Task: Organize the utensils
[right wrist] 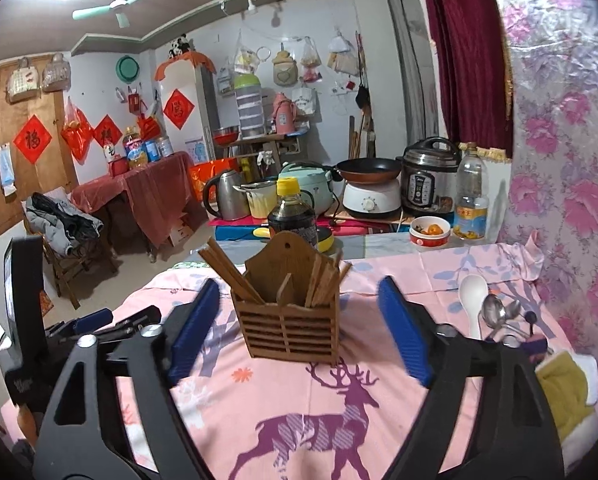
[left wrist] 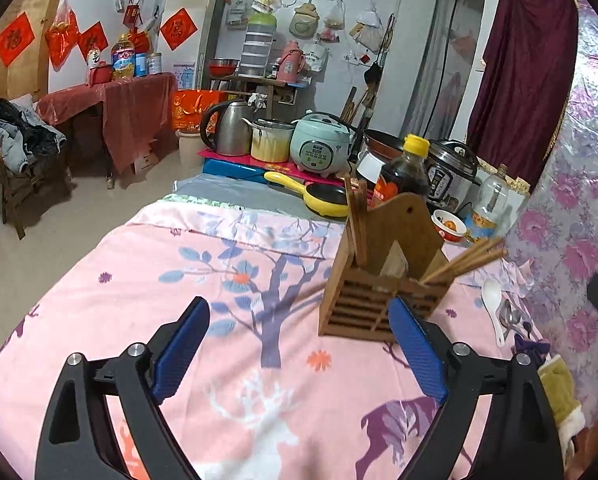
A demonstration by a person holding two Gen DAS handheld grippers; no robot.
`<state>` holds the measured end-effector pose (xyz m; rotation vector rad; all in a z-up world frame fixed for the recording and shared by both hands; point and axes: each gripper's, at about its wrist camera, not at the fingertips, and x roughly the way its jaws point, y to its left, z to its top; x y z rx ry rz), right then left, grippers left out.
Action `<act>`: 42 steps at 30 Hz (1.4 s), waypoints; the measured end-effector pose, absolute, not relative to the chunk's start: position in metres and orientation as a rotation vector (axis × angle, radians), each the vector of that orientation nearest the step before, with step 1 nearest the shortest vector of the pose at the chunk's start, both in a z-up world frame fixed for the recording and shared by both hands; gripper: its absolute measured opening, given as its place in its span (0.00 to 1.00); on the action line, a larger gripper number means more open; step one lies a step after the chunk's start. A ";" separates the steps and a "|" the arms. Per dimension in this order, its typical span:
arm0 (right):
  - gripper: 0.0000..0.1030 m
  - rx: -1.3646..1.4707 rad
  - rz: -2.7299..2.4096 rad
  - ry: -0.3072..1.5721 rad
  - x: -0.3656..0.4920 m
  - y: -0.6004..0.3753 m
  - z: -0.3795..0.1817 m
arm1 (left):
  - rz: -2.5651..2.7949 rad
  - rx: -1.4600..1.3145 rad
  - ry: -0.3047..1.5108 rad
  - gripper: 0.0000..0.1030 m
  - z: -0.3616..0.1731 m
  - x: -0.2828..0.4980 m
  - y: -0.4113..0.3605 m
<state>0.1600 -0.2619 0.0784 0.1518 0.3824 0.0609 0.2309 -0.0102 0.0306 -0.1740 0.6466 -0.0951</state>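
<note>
My left claw [left wrist: 299, 354] and right claw [right wrist: 299, 330] both stand apart, empty. Chopsticks [right wrist: 235, 276] already fill the wooden holder [right wrist: 291, 328] mid-worktop; the white spoon [right wrist: 473, 300] and metal spoons [right wrist: 499, 314] remain lying beside it, unsorted.

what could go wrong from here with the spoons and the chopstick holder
1. The wooden holder is light-looking and stands on soft cloth; a nudge from either open tool (right, left) may tip it.
2. Chopsticks lean out over both sides, so a spoon dropped in could knock them out.
3. The metal spoons lie overlapping beside the white spoon near the wall; grabbing one cleanly may be hard.
</note>
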 end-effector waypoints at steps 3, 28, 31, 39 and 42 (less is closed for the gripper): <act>0.85 0.149 0.042 0.406 0.150 -0.264 0.057 | -0.087 -0.151 0.660 0.91 0.016 0.221 -0.014; 0.90 0.144 -0.097 0.654 0.170 -0.282 -0.031 | 0.064 0.084 0.752 0.92 -0.030 0.214 -0.034; 0.93 0.115 -0.088 0.647 0.168 -0.274 -0.028 | 0.054 0.104 0.729 0.92 -0.027 0.211 -0.039; 0.93 0.108 -0.072 0.618 0.161 -0.269 -0.022 | 0.026 0.101 0.672 0.95 -0.014 0.201 -0.041; 0.93 0.114 -0.068 0.611 0.160 -0.270 -0.021 | 0.021 0.100 0.674 0.95 -0.013 0.200 -0.041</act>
